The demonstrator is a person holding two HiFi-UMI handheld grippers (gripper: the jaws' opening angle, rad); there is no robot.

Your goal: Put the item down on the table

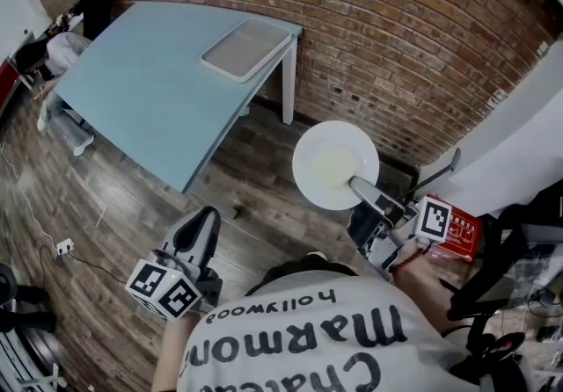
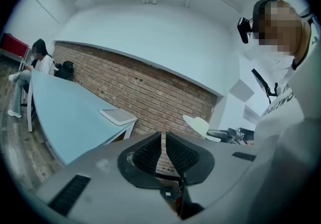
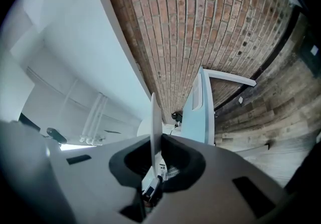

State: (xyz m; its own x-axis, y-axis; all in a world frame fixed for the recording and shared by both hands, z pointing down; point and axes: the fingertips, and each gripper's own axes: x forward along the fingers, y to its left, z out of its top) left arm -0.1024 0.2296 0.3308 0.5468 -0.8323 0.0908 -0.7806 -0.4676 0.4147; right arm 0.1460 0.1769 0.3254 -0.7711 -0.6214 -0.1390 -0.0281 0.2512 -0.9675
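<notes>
Clamping the thin rim of the white plate (image 1: 330, 162), my right gripper (image 1: 362, 190) has its jaws pinched down on the edge. In the right gripper view the plate runs edge-on straight out from between the pads, parallel to the table top beyond it, so I judge it to be about level. It hangs over the wooden floor (image 1: 264, 197) close to the brick wall (image 1: 378, 21), well apart from the pale blue table (image 1: 132, 91). The step in hand is therefore the carry, not yet the set-down. A rim grip on a wide plate gives it a long lever, so I would keep the wrist flat and move slowly. I would bring the plate in above the table's edge rather than at its height, so the far lip does not clip the corner. The grey tray (image 1: 246, 47) sits at the wall end of the top, and I would aim for the bare blue surface short of it. I would lower until the base rests flat, and only then ease the jaws off. My left gripper (image 1: 204, 225) is low at my left side, jaws drawn together but for a sliver, with nothing between them — best kept out of the path.
</notes>
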